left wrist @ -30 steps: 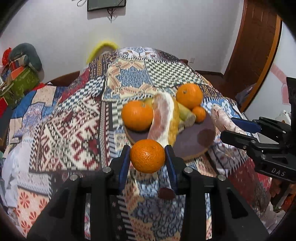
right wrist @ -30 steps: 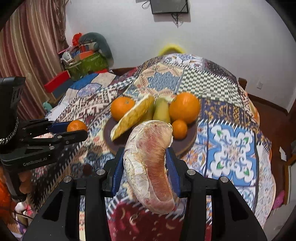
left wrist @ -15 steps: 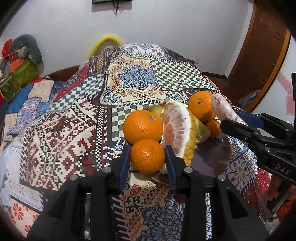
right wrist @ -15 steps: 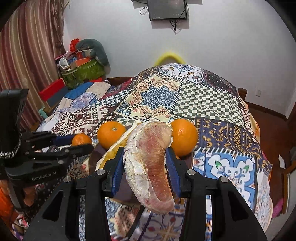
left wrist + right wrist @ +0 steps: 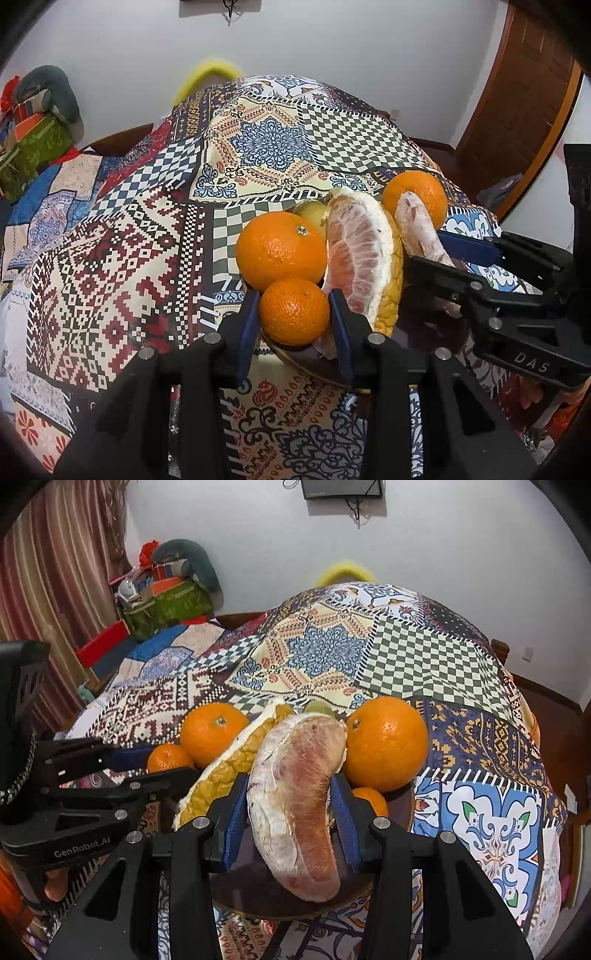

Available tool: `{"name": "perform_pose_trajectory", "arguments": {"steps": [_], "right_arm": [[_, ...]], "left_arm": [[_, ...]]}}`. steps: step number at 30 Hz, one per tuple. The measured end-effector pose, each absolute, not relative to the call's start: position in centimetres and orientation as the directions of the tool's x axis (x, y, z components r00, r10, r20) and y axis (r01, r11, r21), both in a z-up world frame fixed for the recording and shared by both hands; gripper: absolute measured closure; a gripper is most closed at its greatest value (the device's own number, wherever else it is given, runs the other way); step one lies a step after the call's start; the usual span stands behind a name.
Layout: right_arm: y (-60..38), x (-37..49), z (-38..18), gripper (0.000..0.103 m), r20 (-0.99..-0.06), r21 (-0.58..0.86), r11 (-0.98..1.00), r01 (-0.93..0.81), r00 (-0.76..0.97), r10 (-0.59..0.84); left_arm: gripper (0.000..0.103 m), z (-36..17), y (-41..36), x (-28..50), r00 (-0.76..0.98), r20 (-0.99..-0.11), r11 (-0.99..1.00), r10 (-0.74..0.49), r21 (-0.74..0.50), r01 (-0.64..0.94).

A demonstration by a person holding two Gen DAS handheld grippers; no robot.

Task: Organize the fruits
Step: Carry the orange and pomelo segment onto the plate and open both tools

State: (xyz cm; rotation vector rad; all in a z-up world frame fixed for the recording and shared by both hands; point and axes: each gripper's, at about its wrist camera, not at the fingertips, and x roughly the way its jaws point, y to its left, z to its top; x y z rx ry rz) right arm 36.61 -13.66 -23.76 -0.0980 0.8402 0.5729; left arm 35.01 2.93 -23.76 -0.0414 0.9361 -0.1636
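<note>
Left gripper: our fingers are closed on a mandarin, held at the plate's 7 o'clock edge, touching or just short of the big orange behind it.
Right gripper: our fingers are closed on a pomelo segment, hanging over the bare part of the plate.
Plate load: two big oranges, the second at 1 o'clock, a pomelo wedge between them, a pear behind, a small mandarin half hidden.
Table: patterned cloth, plate near our edge.
Risk, left: we judge the mandarin may roll off the rim if we let go here; the pile leaves it little room.
Risk, right: the soft segment could tear under a tight grip, or knock the wedge as it goes down.
Risk, both: our grippers sit close together and could collide.
</note>
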Motion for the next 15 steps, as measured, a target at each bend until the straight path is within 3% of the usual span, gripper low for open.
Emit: {"name": "perform_pose_trajectory", "arguments": {"steps": [15], "right_arm": [[-14.0, 35.6, -22.6, 0.06, -0.721, 0.108, 0.843, -0.527, 0.543, 0.431]], "left_arm": [[0.054, -22.6, 2.7, 33.4, 0.595, -0.791, 0.988, -0.142, -0.082, 0.128]]}}
